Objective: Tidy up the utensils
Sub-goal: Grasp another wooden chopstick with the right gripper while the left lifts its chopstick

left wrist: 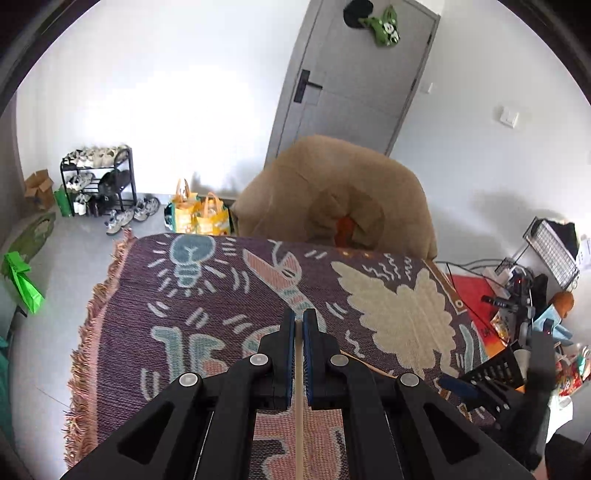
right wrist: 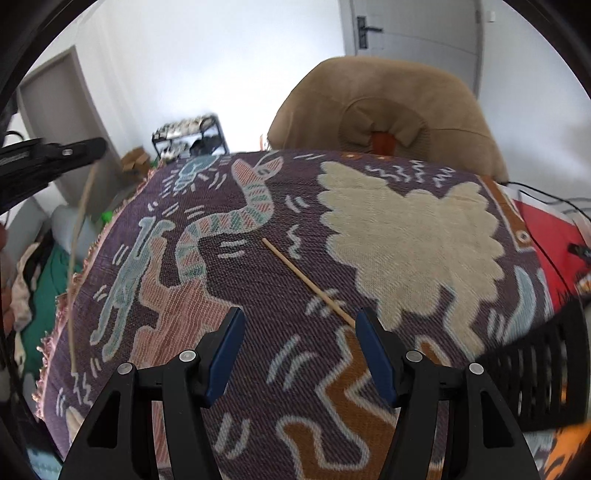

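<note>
Woven cloth: purple, patterned with a pale-blue light bulb, a striped snake and a cream cloud shape; it covers the counter, and its pink fringe hangs over the left edge.
Left claw: pressed together on a thin wooden chopstick, whose shaft runs straight down between the blue pads towards the bottom of the left wrist view.
Same claw from the other side: in the right wrist view it enters dark at the far left, above the counter's edge, and the held chopstick hangs down from it as a pale, blurred line; I cannot tell whether its lower tip touches the cloth.
Right claw: spread, nothing between its blue pads, pointing down at the cloth.
Second chopstick: light wood, lying flat on the cloth in a diagonal from upper left to lower right; its near end sits just beside the right-hand finger of the right claw, not between the fingers.
Black basket: a slotted plastic holder at the right edge of the counter, beside the right claw; the left wrist view shows it too, blurred.
Brown chair: padded, pushed up against the far side of the counter.
Grey door: shut, behind the chair, with a green soft toy hanging near its top.
Shoe rack: black, against the white wall at left, shoes on it and on the floor beside it.
</note>
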